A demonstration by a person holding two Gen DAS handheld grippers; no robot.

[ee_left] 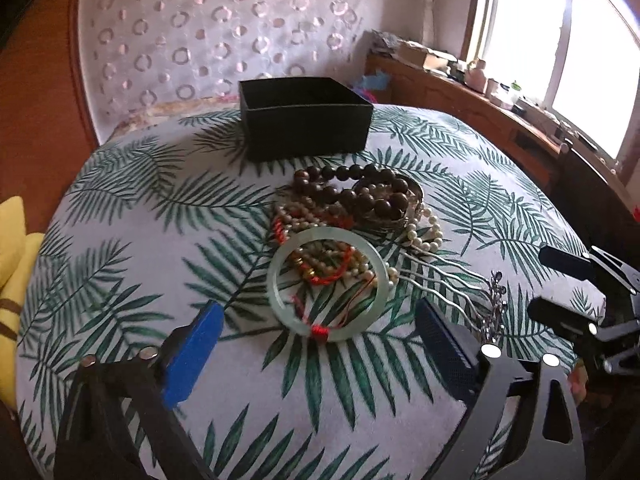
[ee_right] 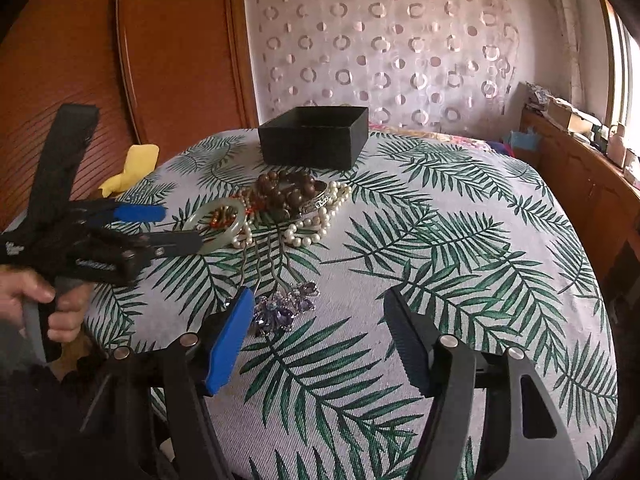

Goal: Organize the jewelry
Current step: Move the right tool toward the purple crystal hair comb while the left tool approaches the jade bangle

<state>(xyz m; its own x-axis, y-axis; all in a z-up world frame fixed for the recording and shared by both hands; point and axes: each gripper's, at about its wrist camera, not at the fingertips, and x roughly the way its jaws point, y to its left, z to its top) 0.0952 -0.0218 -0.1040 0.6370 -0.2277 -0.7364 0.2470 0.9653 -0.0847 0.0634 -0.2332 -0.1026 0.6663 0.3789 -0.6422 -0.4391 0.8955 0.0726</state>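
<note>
A heap of jewelry lies mid-table: a pale green jade bangle (ee_left: pixel 328 284) (ee_right: pixel 218 222), dark brown bead bracelets (ee_left: pixel 352 192) (ee_right: pixel 286 192), pearl strands (ee_left: pixel 426 232) (ee_right: pixel 316 220), red-corded beads (ee_left: pixel 320 264), and a silver hair comb with purple stones (ee_right: pixel 280 308) (ee_left: pixel 440 276). An open black box (ee_left: pixel 306 118) (ee_right: pixel 314 136) stands behind the heap. My left gripper (ee_left: pixel 320 336) is open and empty, just short of the bangle; it also shows in the right wrist view (ee_right: pixel 176 226). My right gripper (ee_right: pixel 320 328) is open and empty, its left finger beside the comb's stones.
The round table wears a white cloth with green palm leaves (ee_left: pixel 160 240) (ee_right: pixel 460 260). A yellow cloth (ee_right: pixel 132 168) (ee_left: pixel 16 248) lies off its left edge. A wooden sideboard (ee_left: pixel 480 120) with clutter runs under the window at right. A curtain hangs behind.
</note>
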